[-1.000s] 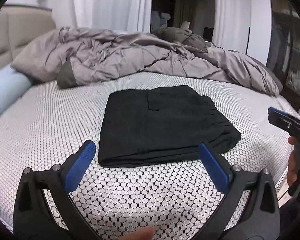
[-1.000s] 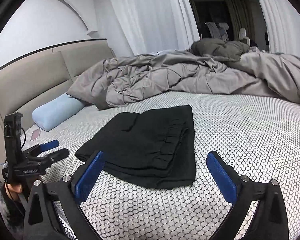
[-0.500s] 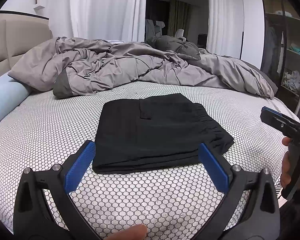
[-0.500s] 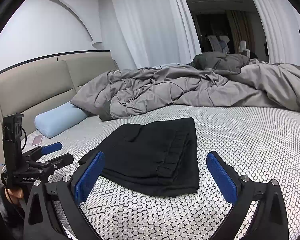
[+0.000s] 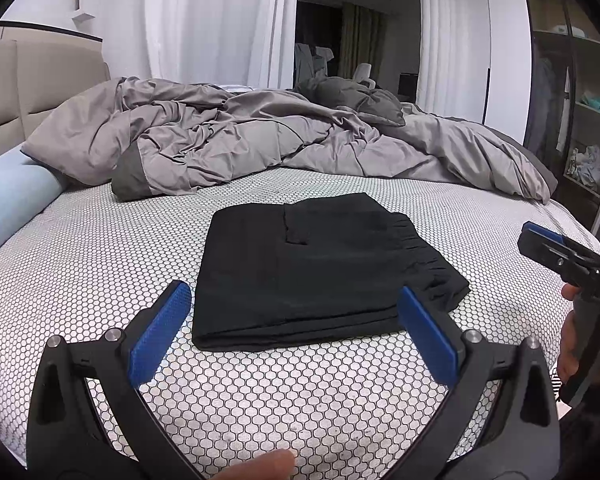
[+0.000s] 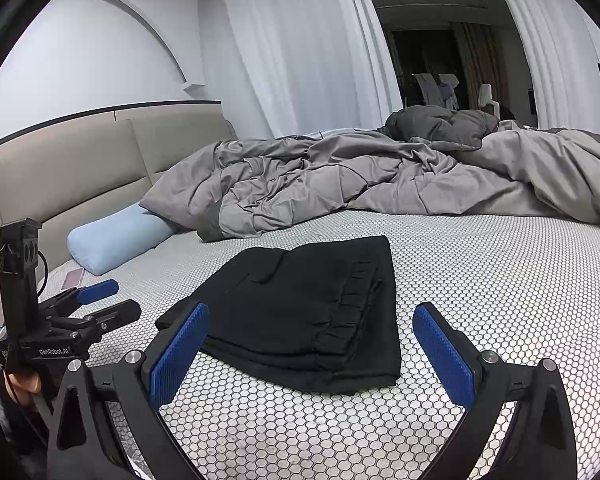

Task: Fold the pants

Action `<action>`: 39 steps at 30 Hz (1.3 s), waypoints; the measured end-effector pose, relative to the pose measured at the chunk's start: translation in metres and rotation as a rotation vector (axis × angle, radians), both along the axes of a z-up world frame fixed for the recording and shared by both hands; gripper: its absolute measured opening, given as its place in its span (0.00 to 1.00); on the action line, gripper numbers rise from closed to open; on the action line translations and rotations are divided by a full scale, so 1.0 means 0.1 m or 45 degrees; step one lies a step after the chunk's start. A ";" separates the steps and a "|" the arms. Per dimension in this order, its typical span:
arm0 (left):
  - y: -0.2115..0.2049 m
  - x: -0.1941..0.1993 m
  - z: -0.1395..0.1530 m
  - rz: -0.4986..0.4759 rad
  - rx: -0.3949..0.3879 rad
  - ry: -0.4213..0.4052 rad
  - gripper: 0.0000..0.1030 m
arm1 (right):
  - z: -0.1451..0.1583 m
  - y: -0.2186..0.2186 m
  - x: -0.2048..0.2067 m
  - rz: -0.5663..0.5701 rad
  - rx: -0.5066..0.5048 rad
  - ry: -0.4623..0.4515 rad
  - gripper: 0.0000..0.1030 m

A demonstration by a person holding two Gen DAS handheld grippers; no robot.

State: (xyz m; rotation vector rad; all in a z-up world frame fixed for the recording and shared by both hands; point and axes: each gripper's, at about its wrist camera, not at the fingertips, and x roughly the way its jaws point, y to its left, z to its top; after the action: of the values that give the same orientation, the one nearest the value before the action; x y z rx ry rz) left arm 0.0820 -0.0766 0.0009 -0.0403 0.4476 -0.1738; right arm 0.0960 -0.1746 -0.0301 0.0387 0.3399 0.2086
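The black pants [image 5: 316, 268] lie folded into a flat rectangle on the honeycomb-patterned bed sheet [image 5: 100, 264]; they also show in the right wrist view [image 6: 308, 312], waistband ruffles to the right. My left gripper [image 5: 292, 332] is open and empty, just short of the pants' near edge. My right gripper [image 6: 312, 356] is open and empty, held back from the pants' near corner. Each gripper shows at the side of the other's view: the right one [image 5: 556, 252], the left one [image 6: 100, 304].
A rumpled grey duvet [image 5: 260, 148] covers the far half of the bed. A light blue bolster pillow [image 6: 120, 240] lies by the beige headboard [image 6: 80, 176], with a pink phone [image 6: 74, 279] beside it. White curtains and a shelf unit [image 5: 580, 120] stand behind.
Both grippers have drawn back and tilted up from the pants, which now sit lower in both views. The pants have not moved.
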 end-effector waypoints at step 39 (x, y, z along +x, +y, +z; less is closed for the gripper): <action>0.15 0.03 -0.03 0.008 -0.030 0.009 0.99 | -0.02 -0.03 0.01 -0.010 -0.005 -0.005 1.00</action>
State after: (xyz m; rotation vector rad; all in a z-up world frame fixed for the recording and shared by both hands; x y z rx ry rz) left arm 0.0847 -0.0617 -0.0020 -0.0652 0.4522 -0.1728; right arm 0.0973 -0.1771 -0.0319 0.0357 0.3361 0.2001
